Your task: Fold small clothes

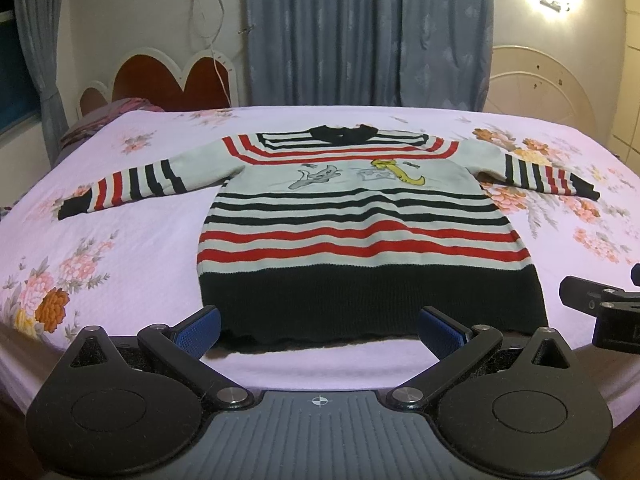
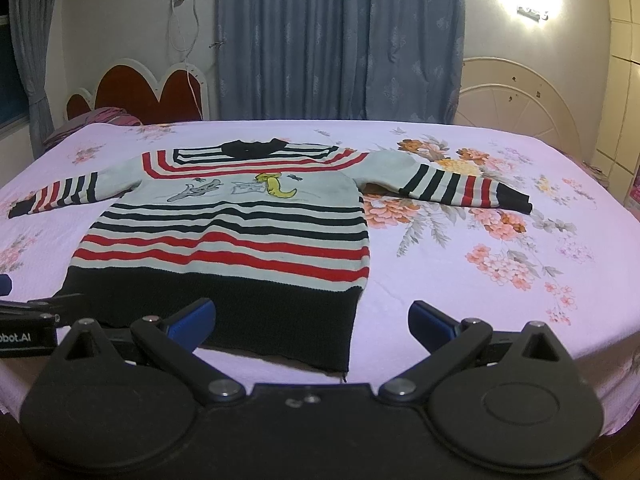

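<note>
- Lying flat and face up on the bed [image 1: 140,248], the striped sweater [image 1: 360,220] is spreading both sleeves outward, collar far and black hem [image 1: 372,304] near, a layout that is probably leaving every edge reachable for a first fold.
- Starting at the left, the left sleeve [image 1: 124,186] is stretching toward the bed's left edge, its dark cuff resting on the sheet.
- The left gripper [image 1: 319,326] is hovering at the near edge with its 2 blue fingers [image 1: 200,330] spread wide and released, holding nothing, the hem sitting between and just beyond them.
- The right gripper [image 2: 312,322] is hanging beside it, equally splayed and empty, near the hem's right corner [image 2: 344,368]; both appear staged for a grab not yet begun.
- The right sleeve [image 2: 460,186] is angling out over the floral print.
- The surface is a lilac flowered bedsheet [image 2: 480,280]; behind it blue curtains [image 2: 340,40], a heart-shaped headboard [image 2: 148,88] and a bright wall lamp [image 2: 524,4] are showing.
</note>
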A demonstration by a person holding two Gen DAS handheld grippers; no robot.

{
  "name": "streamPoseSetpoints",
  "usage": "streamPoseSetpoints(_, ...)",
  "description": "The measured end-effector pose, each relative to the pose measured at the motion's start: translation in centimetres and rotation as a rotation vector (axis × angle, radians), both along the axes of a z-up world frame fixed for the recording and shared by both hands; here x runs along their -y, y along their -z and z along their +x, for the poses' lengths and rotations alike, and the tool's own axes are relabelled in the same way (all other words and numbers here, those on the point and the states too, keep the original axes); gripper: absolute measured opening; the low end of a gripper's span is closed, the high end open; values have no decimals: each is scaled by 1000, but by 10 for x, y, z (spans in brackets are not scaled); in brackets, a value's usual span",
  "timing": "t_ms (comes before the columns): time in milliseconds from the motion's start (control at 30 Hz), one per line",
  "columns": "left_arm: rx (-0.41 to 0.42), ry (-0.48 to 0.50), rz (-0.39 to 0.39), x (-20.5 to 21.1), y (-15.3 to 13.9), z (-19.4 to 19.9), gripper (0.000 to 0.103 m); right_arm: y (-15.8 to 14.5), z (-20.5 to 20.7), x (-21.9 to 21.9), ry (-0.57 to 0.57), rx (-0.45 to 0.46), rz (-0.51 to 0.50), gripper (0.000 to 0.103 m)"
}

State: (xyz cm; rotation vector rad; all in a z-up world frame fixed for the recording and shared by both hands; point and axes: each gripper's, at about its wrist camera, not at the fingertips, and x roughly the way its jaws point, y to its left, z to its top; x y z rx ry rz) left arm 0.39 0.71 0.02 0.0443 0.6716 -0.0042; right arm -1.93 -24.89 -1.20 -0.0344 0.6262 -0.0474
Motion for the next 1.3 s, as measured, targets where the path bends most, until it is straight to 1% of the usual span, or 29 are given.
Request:
streamPoseSetpoints(200, 1, 12, 1, -3, -2, 10, 103, 1, 5, 2, 12, 3, 1, 102)
streamPoseSetpoints(400, 9, 22, -4, -4, -8, 33, 103, -2, 20, 4, 29, 14, 3, 102)
streamPoseSetpoints(500, 10, 24, -20, -4, -10, 47, 103, -3, 31, 4, 38, 19, 2, 102)
streamPoseSetpoints(567, -1, 4, -9, -3, -9, 58, 103, -3, 39, 4, 45, 21, 2, 102)
streamPoseSetpoints(600, -6, 10, -8, -2, -7, 63, 103, -3, 43, 4, 49, 20, 2, 102)
streamPoseSetpoints(833, -8, 74, -92, -2, -3, 108, 103, 2, 81, 7, 81, 19, -20, 102)
streamPoseSetpoints(967, -14, 90, -85, 2, -1, 139, 103, 4, 109, 10, 111, 20, -23, 101)
streamPoseSetpoints(1067, -29, 108, -106, 2, 1, 162, 103, 3, 129, 12, 122, 23, -20, 101)
streamPoseSetpoints(1200, -40, 93, -93, 0, 3, 194, 103, 1, 154, 13, 139, 34, -16, 100)
streamPoseSetpoints(1300, -30, 130, -104, 1, 3, 216, 103, -2, 172, 19, 171, 49, -16, 100)
